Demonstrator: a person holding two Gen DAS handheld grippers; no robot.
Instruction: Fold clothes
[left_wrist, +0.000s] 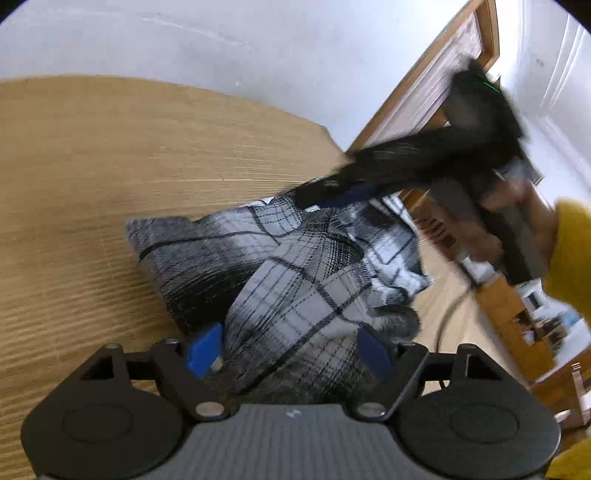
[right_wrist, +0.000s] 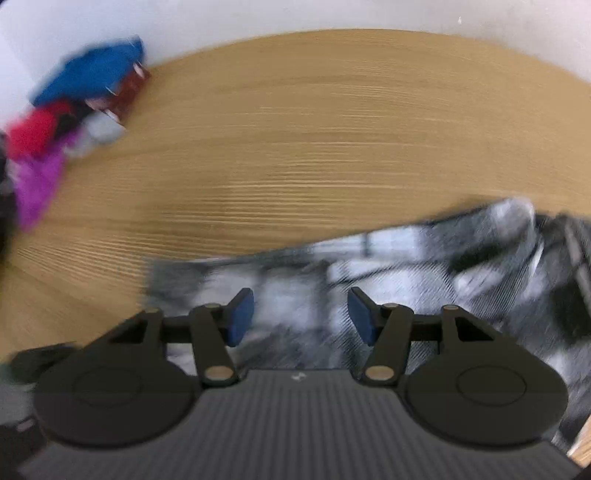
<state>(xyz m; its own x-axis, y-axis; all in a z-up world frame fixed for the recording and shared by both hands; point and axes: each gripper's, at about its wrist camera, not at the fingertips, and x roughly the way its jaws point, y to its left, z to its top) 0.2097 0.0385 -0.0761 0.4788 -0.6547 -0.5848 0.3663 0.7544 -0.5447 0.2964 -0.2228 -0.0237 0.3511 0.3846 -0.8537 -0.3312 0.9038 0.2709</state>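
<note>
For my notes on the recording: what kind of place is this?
Probably a room in a home. A wooden table stands against a white wall, a wooden door is beside it, and loose colourful clothes are piled on the table.

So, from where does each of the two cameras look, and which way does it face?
Left wrist: sits on the left claw, looking down along its open fingers at the plaid garment on the wooden table; the right claw, a hand and a yellow sleeve show.
Right wrist: sits on the right claw, open over the plaid garment, facing a pile of coloured clothes.
Shared: the garment and the table.
</note>
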